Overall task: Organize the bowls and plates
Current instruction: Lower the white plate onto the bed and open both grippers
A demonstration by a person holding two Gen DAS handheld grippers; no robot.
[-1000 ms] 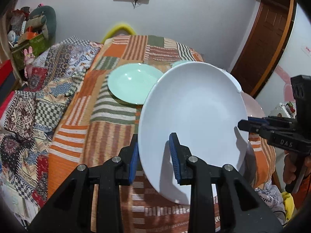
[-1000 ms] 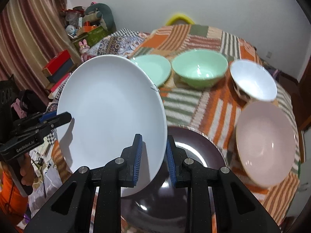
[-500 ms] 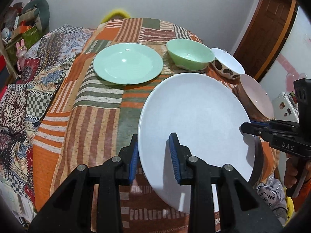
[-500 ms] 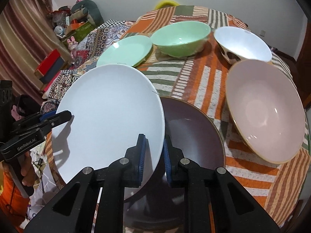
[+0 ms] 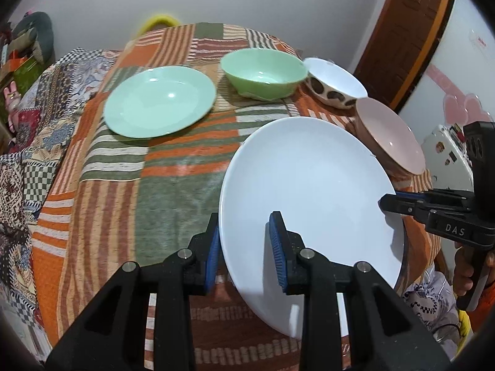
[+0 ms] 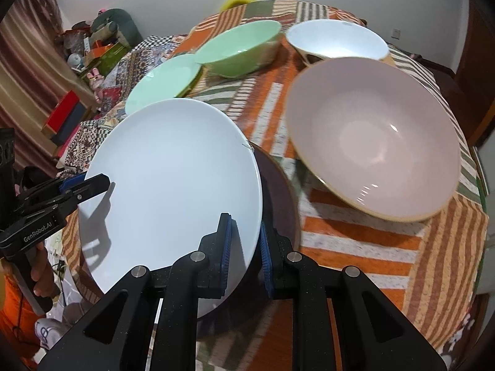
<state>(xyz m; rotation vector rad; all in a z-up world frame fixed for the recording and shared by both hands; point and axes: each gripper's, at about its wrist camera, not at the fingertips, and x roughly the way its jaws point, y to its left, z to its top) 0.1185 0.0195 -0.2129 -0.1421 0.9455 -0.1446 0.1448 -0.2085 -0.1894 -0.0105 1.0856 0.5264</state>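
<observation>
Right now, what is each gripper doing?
Left gripper: shut on the white plate.
Right gripper: shut on the same plate's opposite rim.

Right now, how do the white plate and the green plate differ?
The white plate is tilted and held off the cloth by both hand-held grippers, left and right, over a dark plate; the green plate lies flat and untouched. The white one looks larger, though it is nearer the camera. Both are round, plain and empty.
</observation>
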